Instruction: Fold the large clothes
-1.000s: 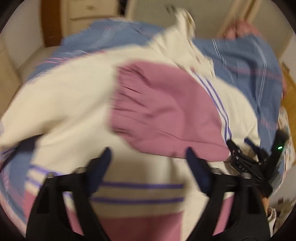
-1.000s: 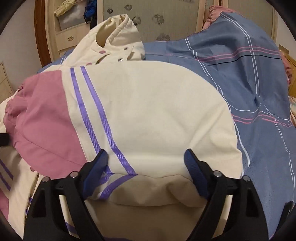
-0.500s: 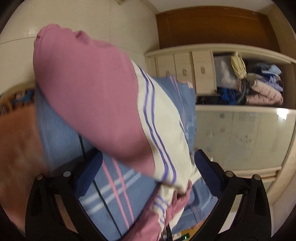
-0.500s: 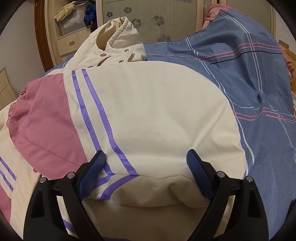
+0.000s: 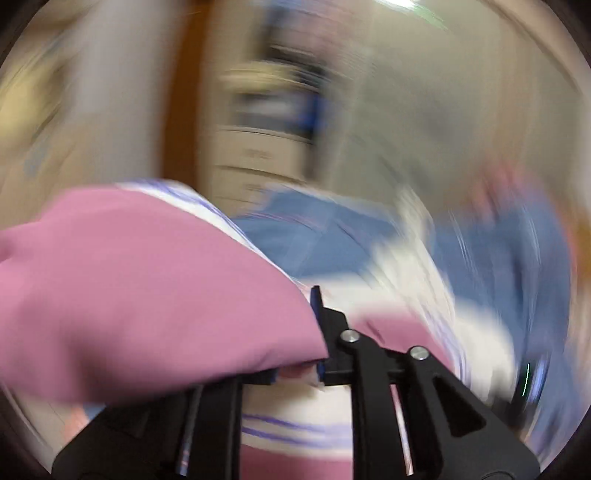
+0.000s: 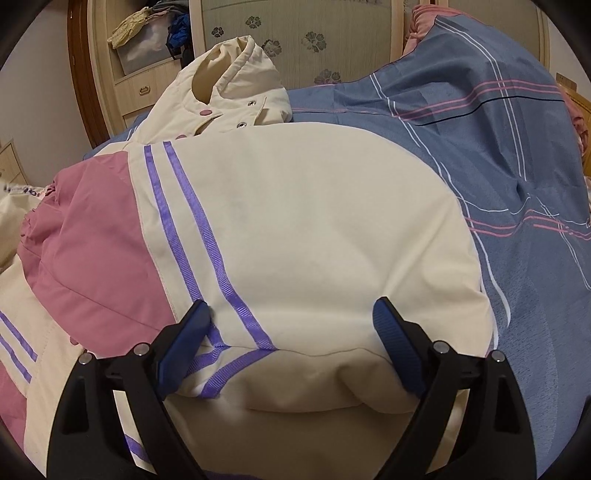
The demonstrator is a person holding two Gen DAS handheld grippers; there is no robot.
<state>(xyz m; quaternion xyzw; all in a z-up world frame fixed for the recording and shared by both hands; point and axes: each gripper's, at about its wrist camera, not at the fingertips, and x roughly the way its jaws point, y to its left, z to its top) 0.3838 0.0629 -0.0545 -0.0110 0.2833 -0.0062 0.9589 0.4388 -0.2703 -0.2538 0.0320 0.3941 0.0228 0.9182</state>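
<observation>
A cream jacket (image 6: 314,221) with purple stripes and pink panels lies on the bed, its collar (image 6: 236,74) standing up at the far end. My right gripper (image 6: 291,325) is open, its blue pads straddling the jacket's near folded edge, and cream cloth bulges between them. In the badly blurred left wrist view, my left gripper (image 5: 303,325) has its jaws closing on a fold of the jacket's pink sleeve (image 5: 147,288). The cloth drapes over the left finger and hides it. The pads pinch the fabric.
A blue bedcover (image 6: 498,166) with pink and white lines lies under the jacket and stretches away to the right. Behind the bed stand a flower-patterned headboard (image 6: 295,33) and a wooden cupboard (image 6: 136,85) with drawers and loose clothes.
My left gripper went from wide open to pinching the pink sleeve, and its view has swung round with heavy blur. The right gripper has stayed put, open over the jacket's edge.
</observation>
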